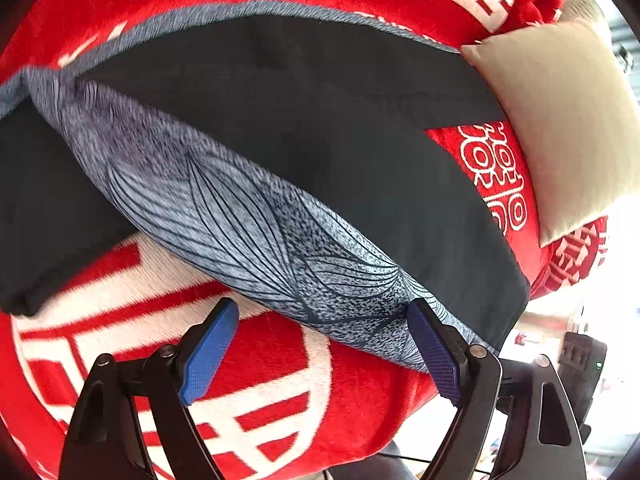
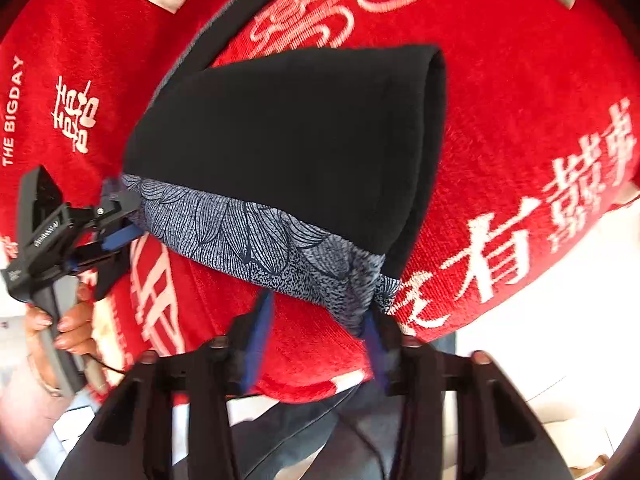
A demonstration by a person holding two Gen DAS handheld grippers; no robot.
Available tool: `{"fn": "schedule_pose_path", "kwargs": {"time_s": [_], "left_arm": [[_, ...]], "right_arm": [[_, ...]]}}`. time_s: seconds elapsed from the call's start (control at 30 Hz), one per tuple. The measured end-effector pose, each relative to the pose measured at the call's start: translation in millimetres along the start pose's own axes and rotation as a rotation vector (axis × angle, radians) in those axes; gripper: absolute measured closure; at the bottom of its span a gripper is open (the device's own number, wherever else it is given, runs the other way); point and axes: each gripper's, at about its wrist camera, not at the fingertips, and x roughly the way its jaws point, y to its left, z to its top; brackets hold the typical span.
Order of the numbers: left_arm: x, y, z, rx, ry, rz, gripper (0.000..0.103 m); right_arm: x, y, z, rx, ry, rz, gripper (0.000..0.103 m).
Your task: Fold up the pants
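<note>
Black pants point(image 1: 320, 120) with a grey-blue patterned waistband point(image 1: 248, 220) lie on a red blanket point(image 1: 260, 380). My left gripper point(image 1: 322, 306) is open at the waistband's near edge. Its right pad point(image 1: 434, 352) touches the cloth and its left pad point(image 1: 208, 352) hangs over the blanket. In the right wrist view the pants point(image 2: 300, 140) lie folded double, waistband point(image 2: 248, 232) nearest. My right gripper point(image 2: 318, 306) stands with its jaws partly apart at the waistband's right corner, red blanket showing between them. A hand point(image 2: 68, 324) holds the left gripper point(image 2: 120, 216) at the waistband's other end.
A beige cushion point(image 1: 560, 128) rests on the blanket at the right, touching the pants' far end. The red blanket point(image 2: 520, 80) with white lettering spreads all around the pants. Its near edge drops off just behind my grippers.
</note>
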Motion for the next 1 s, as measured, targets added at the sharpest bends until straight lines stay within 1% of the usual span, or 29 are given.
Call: {"fn": "schedule_pose_path", "kwargs": {"time_s": [0.03, 0.07, 0.1, 0.13, 0.17, 0.2, 0.27, 0.37, 0.5, 0.57, 0.67, 0.73, 0.77, 0.8, 0.83, 0.87, 0.9, 1.0], "left_arm": [[2.6, -0.3, -0.6, -0.028, -0.003, -0.010, 0.020], [3.0, -1.1, -0.6, -0.047, -0.011, -0.018, 0.031], [3.3, -1.8, -0.1, -0.062, -0.015, -0.035, 0.053], [4.0, -1.0, 0.9, -0.091, -0.005, -0.075, 0.068], [4.9, 0.8, 2.1, -0.142, 0.014, -0.118, 0.077], [4.3, 0.0, 3.4, -0.169, 0.007, -0.126, 0.077], [-2.3, -5.7, 8.2, -0.188, -0.008, -0.126, 0.077], [-18.1, -17.3, 21.2, -0.186, -0.041, -0.123, 0.077], [-38.9, -30.0, 51.6, -0.188, -0.104, -0.120, 0.077], [-48.2, -34.3, 73.6, -0.190, -0.149, -0.121, 0.077], [-52.0, -40.2, 106.1, -0.187, -0.194, -0.104, 0.077], [-52.7, -43.9, 129.1, -0.180, -0.221, -0.090, 0.077], [-52.3, -46.6, 144.2, -0.171, -0.234, -0.066, 0.077], [-51.1, -50.2, 153.8, -0.162, -0.247, -0.032, 0.077], [-50.2, -51.4, 160.0, -0.152, -0.253, -0.009, 0.077], [-50.1, -52.0, 168.4, -0.141, -0.256, 0.032, 0.077], [-47.5, -52.8, 171.3, -0.136, -0.253, 0.052, 0.077], [-50.9, -46.9, 173.0, -0.132, -0.258, 0.149, 0.075]], "right_arm": [[0.5, -5.4, 4.9, 0.009, 0.030, 0.029, 0.100], [-1.0, -9.7, 11.0, 0.016, 0.058, 0.056, 0.100], [-4.0, -9.8, 12.7, 0.016, 0.073, 0.086, 0.100], [-7.4, -7.0, 15.6, 0.011, 0.087, 0.126, 0.100], [-13.0, -3.4, 22.2, -0.001, 0.103, 0.169, 0.100], [-19.5, -0.4, 28.2, -0.013, 0.110, 0.198, 0.100], [-33.2, 11.4, 47.2, -0.041, 0.123, 0.256, 0.100], [-61.0, 31.2, 86.3, -0.106, 0.106, 0.321, 0.100], [-84.9, 49.0, 147.7, -0.173, 0.081, 0.362, 0.100], [-89.6, 57.4, 174.4, -0.198, 0.064, 0.369, 0.100], [-96.4, 67.3, 227.6, -0.237, 0.016, 0.328, 0.100], [-94.9, 68.6, 261.2, -0.232, -0.002, 0.319, 0.100], [-94.1, 68.5, 275.4, -0.229, -0.013, 0.308, 0.100], [-89.7, 69.8, 295.5, -0.232, -0.025, 0.288, 0.100], [-87.2, 72.2, 309.3, -0.239, -0.030, 0.269, 0.100], [-80.2, 75.1, 323.3, -0.248, -0.034, 0.235, 0.100], [-68.6, 76.2, 339.6, -0.255, -0.030, 0.194, 0.100], [-42.5, 80.1, 367.5, -0.275, -0.010, 0.103, 0.100]]}}
